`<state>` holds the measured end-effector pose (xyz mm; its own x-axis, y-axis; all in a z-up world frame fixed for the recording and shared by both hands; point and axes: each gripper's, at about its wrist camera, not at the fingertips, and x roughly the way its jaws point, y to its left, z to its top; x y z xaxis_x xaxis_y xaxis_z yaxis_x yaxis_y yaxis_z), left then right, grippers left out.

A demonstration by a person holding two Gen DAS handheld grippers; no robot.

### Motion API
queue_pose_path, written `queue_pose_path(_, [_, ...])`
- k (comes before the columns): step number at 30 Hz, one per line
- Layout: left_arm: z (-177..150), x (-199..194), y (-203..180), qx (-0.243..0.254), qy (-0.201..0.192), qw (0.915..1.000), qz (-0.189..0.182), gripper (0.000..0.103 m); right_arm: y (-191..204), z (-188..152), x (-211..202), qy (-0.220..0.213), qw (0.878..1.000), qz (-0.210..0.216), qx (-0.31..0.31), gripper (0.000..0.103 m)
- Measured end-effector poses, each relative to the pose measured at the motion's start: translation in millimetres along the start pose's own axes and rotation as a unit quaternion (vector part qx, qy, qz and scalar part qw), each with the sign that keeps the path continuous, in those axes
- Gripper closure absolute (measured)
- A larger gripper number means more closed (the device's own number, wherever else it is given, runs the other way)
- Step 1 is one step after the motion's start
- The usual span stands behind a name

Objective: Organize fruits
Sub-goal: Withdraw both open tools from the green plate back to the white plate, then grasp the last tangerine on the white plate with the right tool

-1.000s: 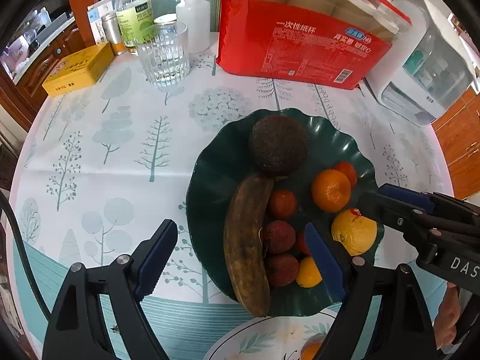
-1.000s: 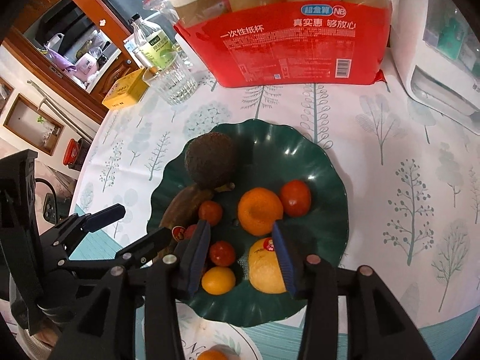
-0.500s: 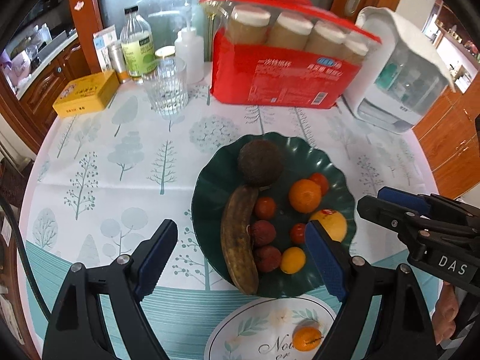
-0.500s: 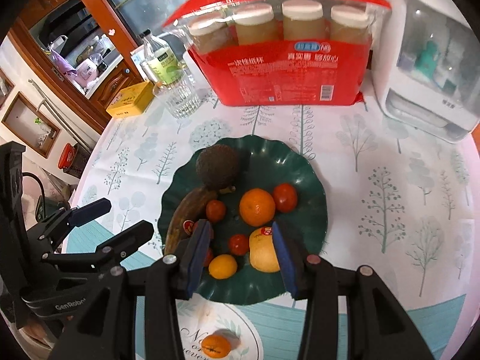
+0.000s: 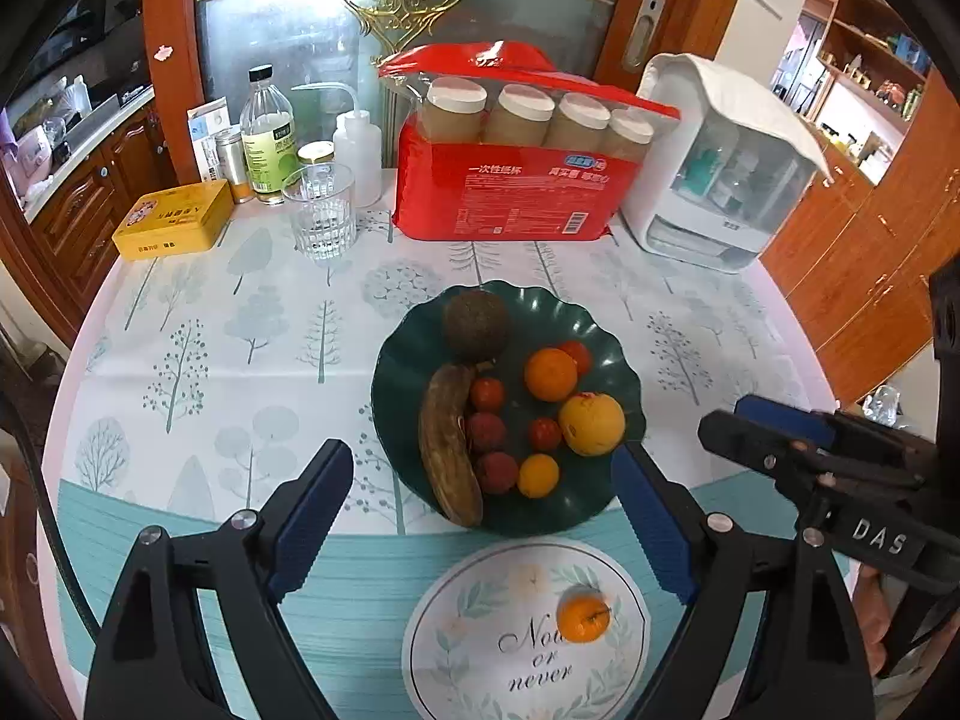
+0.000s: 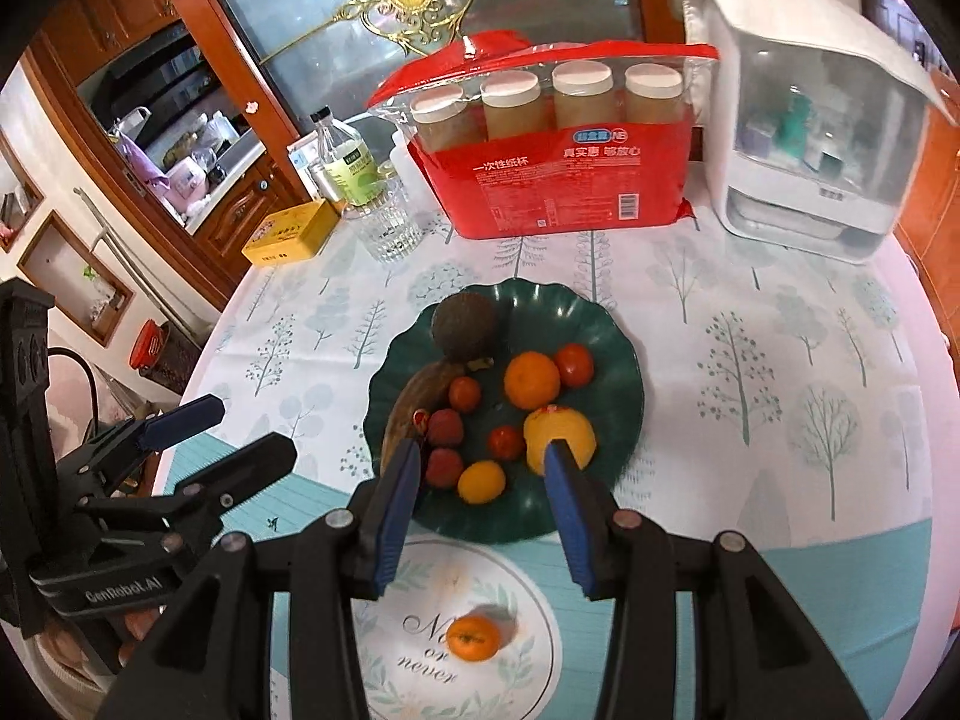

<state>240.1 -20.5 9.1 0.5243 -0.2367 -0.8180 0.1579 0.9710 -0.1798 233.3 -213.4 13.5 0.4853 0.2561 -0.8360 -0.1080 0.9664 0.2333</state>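
My left gripper (image 5: pixel 480 498) hangs over the tree-print tabletop (image 5: pixel 198 372) with its jaws spread wide and empty; my right gripper (image 6: pixel 480 483) has its jaws parted narrower, pinching nothing. Their black frames cut off the near edge of the white round plate (image 5: pixel 456 654), where one glossy small orange (image 5: pixel 583 618) sits alone. Just beyond, the scalloped dark green plate (image 5: pixel 408 354) carries the other fruits: a browned banana (image 5: pixel 447 450), a rough brown ball I cannot identify, knobbly red lychees.
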Motion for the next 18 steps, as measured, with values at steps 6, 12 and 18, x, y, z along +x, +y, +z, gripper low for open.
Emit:
queue_pose_path(6, [-30,-10,1,0.003,-0.004,0.9998,-0.018,0.016,2,-40,-12,-0.020,1.000,-0.017,0.014,0.060])
queue_pose_path(12, [-66,-2,4,0.002,0.005,0.9999,-0.013,0.016,2,-82,-7,-0.024,0.999,-0.033,0.012,0.060])
queue_pose_path(18, [-102,9,6,0.011,0.013,0.9998,-0.004,0.016,0,-122,12,-0.012,0.999,-0.047,0.009,0.060])
